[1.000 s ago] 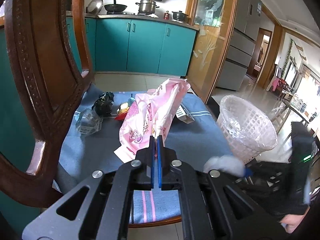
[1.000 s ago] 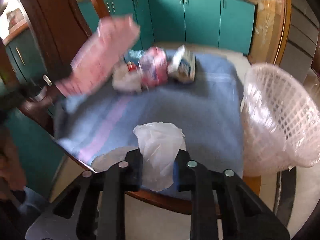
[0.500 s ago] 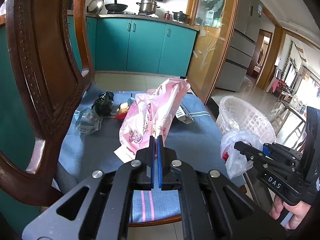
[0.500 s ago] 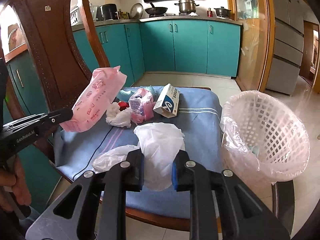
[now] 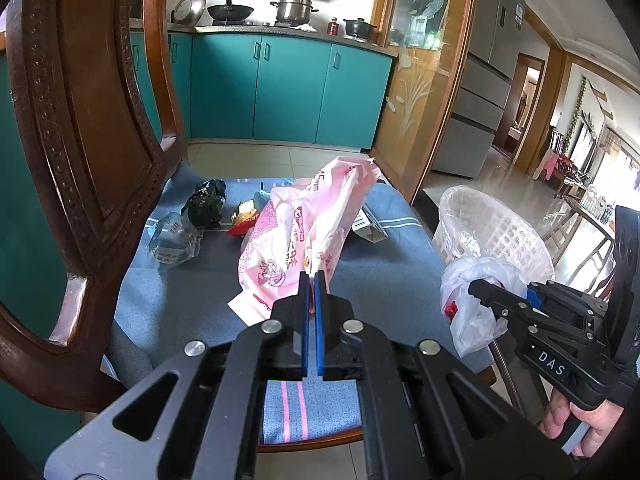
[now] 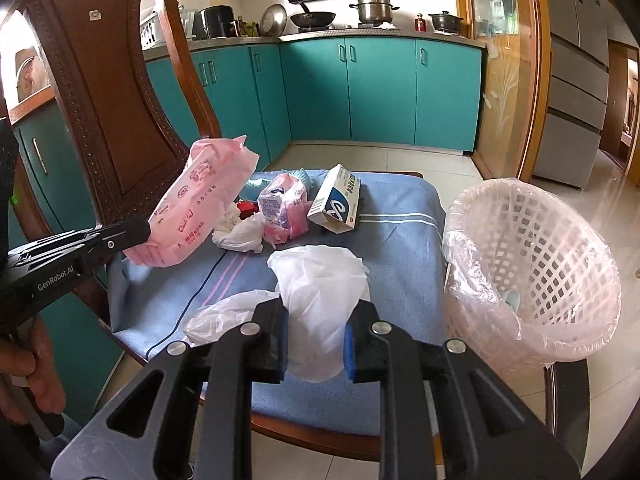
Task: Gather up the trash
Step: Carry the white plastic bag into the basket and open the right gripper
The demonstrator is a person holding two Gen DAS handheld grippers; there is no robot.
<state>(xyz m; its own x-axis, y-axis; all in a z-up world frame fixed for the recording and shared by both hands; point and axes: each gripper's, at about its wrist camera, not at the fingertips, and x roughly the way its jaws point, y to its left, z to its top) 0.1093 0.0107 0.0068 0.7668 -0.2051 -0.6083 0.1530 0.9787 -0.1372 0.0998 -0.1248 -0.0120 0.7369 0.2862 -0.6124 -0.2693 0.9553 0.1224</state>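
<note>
A light, crinkly pink wrapper [image 5: 304,236] is pinched by its edge above the chair seat [image 6: 400,240] in the left gripper [image 5: 311,280], while a limp white plastic bag [image 6: 320,300], judged slippery, is clamped in the right gripper [image 6: 314,344] beside the basket [image 6: 560,248].

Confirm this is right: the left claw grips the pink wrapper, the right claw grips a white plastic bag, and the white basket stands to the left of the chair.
Not quite. The basket stands to the right of the chair, as the right wrist view shows. The left claw does grip the pink wrapper, and the right claw the white plastic bag.
</note>
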